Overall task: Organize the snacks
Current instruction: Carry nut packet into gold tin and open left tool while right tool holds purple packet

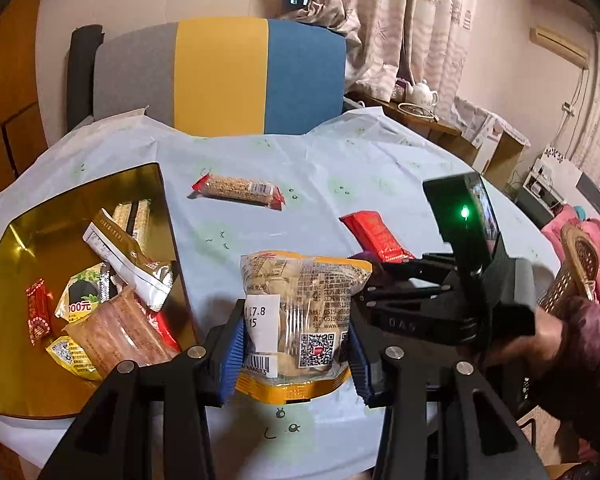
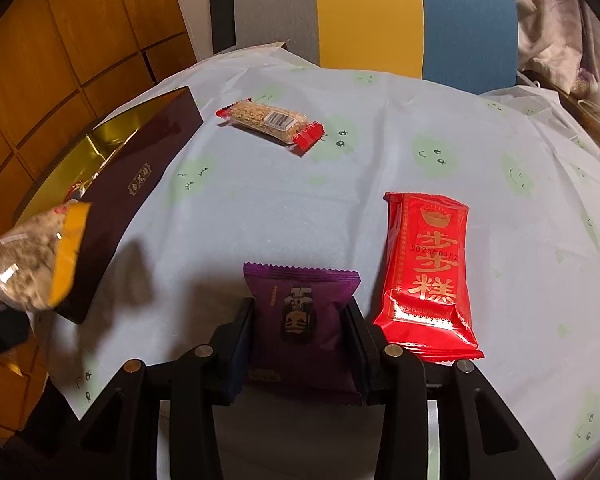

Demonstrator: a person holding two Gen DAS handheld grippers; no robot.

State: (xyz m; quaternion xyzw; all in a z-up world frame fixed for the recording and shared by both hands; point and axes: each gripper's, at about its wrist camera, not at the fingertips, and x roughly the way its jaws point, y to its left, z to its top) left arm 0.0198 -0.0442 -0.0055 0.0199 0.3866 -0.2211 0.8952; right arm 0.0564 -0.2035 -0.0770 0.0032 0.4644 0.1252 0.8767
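Round table (image 2: 284,216) under pale cloth printed with green faces; gold-lined box (image 2: 148,184) at its left edge; right of the box, sesame bar (image 2: 270,122); farther right, nearer, red packet (image 2: 428,276); purple packet (image 2: 304,320) just beside the red.

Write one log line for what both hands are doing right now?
left gripper: holds yellow-edged snack bag | right gripper: grips purple packet | gold box: part filled | left out: red packet, sesame bar

"步步糕" on red packet (image 2: 428,276)
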